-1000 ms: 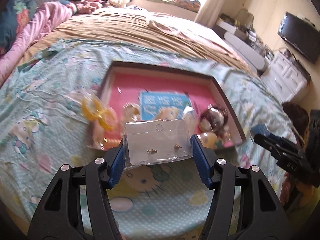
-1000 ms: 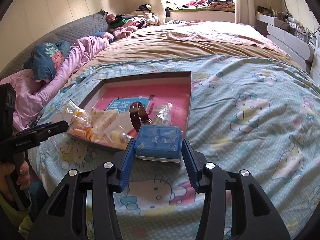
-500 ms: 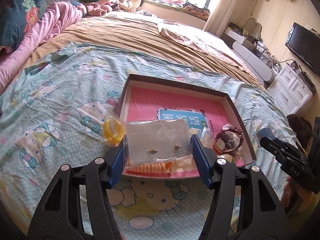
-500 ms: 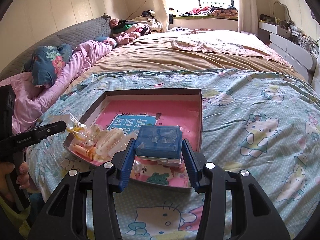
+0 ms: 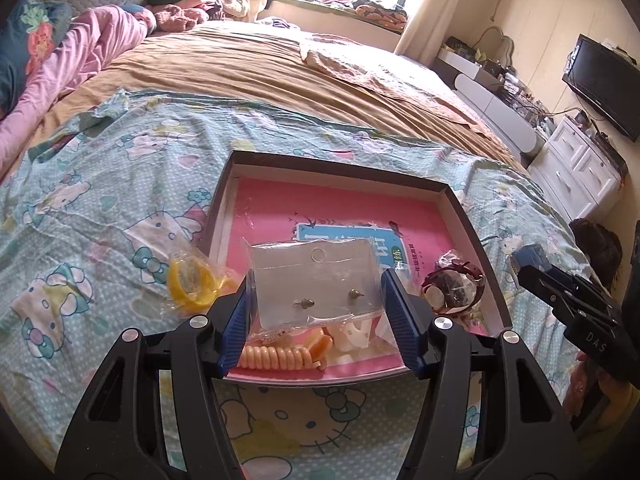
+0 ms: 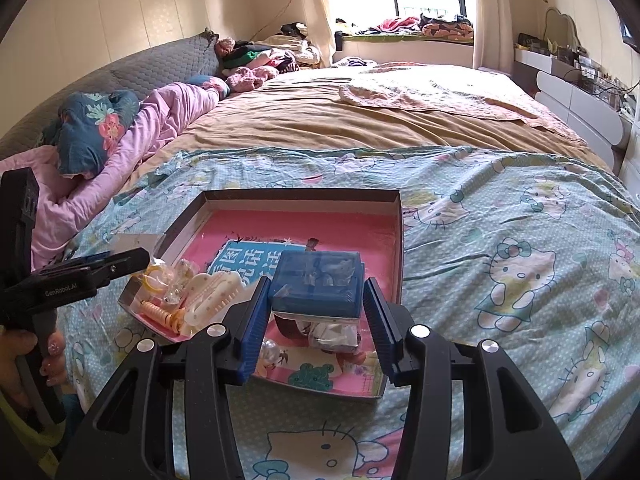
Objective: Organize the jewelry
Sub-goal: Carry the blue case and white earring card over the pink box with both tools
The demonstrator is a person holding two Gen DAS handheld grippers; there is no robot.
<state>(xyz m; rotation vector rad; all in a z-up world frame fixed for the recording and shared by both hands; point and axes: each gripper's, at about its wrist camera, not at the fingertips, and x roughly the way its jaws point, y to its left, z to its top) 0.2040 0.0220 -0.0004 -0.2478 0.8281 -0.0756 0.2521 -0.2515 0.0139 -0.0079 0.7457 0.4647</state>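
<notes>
Left claw (image 5: 316,312) is clamped on a clear plastic pouch (image 5: 314,282) with two small earrings (image 5: 305,303) seen inside, held above the near edge of the shallow box tray (image 5: 460,208). Right claw (image 6: 316,312) is closed on a blue transparent jewelry box (image 6: 318,286), held over the tray's near right part. The tray, pink-lined, is set on the cartoon-cat bedsheet (image 5: 80,208) of the bed. Inside the tray are seen a coiled orange hair tie (image 5: 276,358), white hair claw clips (image 6: 214,294) and a dark red watch in plastic wrap (image 5: 454,290). A yellow bangle in a bag (image 5: 190,282) is lying on the sheet just beside the tray's left wall.
</notes>
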